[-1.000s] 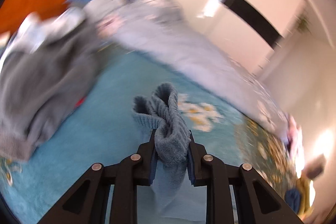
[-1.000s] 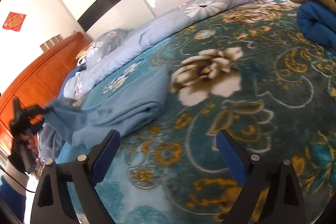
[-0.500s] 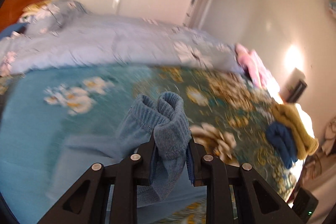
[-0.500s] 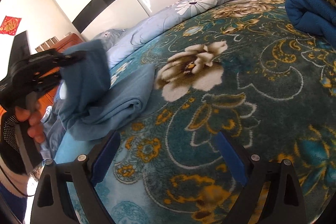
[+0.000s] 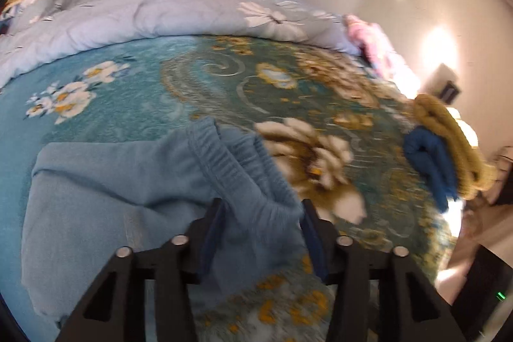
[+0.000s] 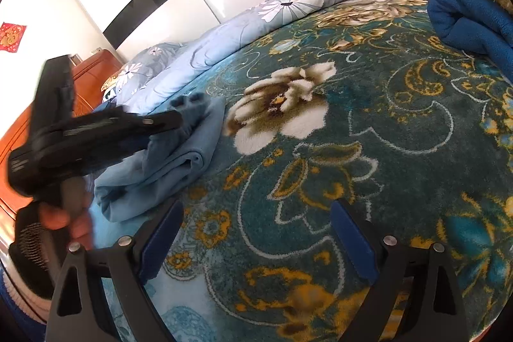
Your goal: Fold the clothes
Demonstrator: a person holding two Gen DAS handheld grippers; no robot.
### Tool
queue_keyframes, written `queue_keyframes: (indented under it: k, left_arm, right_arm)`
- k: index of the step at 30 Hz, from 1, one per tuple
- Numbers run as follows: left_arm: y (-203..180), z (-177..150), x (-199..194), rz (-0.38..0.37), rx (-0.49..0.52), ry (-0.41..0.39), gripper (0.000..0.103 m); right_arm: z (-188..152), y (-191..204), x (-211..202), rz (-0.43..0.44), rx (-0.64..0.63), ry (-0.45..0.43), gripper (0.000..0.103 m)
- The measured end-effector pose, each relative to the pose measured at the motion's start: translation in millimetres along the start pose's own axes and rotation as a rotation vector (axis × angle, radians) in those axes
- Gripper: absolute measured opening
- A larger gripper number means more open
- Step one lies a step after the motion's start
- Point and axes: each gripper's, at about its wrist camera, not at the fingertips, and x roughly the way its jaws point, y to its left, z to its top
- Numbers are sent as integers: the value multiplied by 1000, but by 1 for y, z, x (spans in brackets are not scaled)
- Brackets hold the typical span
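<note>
Light blue soft-knit trousers with a gathered elastic waistband (image 5: 166, 191): folded into a thick, layered bundle, lying flat on the teal floral plush blanket (image 5: 134, 98). Waistband end is ruffled and lies loosely on top, toward the large cream flower motif. Rounded fold edge faces the near side (image 6: 154, 172). Surface slightly rumpled.

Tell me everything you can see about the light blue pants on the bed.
The light blue pants are soft, fleecy knit with a gathered elastic waistband. They lie folded in layers on the teal floral blanket. The waistband end lies between the left gripper jaws, which have just been opening and no longer pinch it. The right gripper is open, apart from them.
</note>
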Motion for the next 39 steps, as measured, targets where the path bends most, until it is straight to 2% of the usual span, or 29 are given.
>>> queue_keyframes:
  k: [2,4,7,8,12,16,18,20,21,22,23,27,29,31,32,34,37,39]
  left_arm:
    - [5,-7,-26,33,30,-57,64]
    - [21,-15,-47,118,43,-99,73]
    - [52,-32,-65,264,35,-104,73]
    - [65,-39,-69,286,15,-91,73]
    - [102,-63,-76,319,-73,-51,73]
    - [117,-76,-66,326,-81,-22,73]
    - [118,-77,-62,331,-69,-24,73]
    - [119,-76,-58,328,-62,-29,73]
    - [119,-76,-55,326,-60,-31,73]
    - [119,-76,-53,322,-57,-34,73]
    - [119,-76,-51,321,-52,-41,73]
    - [121,-75,-48,321,-40,-61,73]
    - [123,-75,-47,315,-39,-68,70]
    - [124,-76,-47,306,-38,-78,60]
    - [124,-76,-47,300,-37,-83,56]
    - [122,-77,-47,297,-35,-89,39]
    - [120,-78,-51,297,-35,-110,30]
    - [120,-80,-52,295,-45,-114,29]
  right_arm:
    - [3,4,-2,2,-10,-8,94]
    - [11,12,0,31,-22,-14,94]
    - [26,31,5,88,-59,-19,94]
    - [34,40,9,110,-83,-23,94]
    - [67,73,35,184,-160,-5,94]
    - [96,97,70,214,-232,49,92]
    - [106,106,94,187,-258,106,79]
    - [113,107,113,180,-252,161,55]
    - [115,107,122,174,-247,191,50]
    - [116,106,129,171,-251,209,40]
    - [117,106,134,171,-257,227,34]
    - [116,117,147,190,-316,316,30]
    - [112,124,156,140,-370,353,30]
    - [112,125,159,145,-370,373,30]
    - [112,125,160,156,-366,382,24]
    - [114,124,157,192,-345,378,7]
    - [125,123,142,198,-322,298,5]
    - [136,116,124,163,-304,215,5]
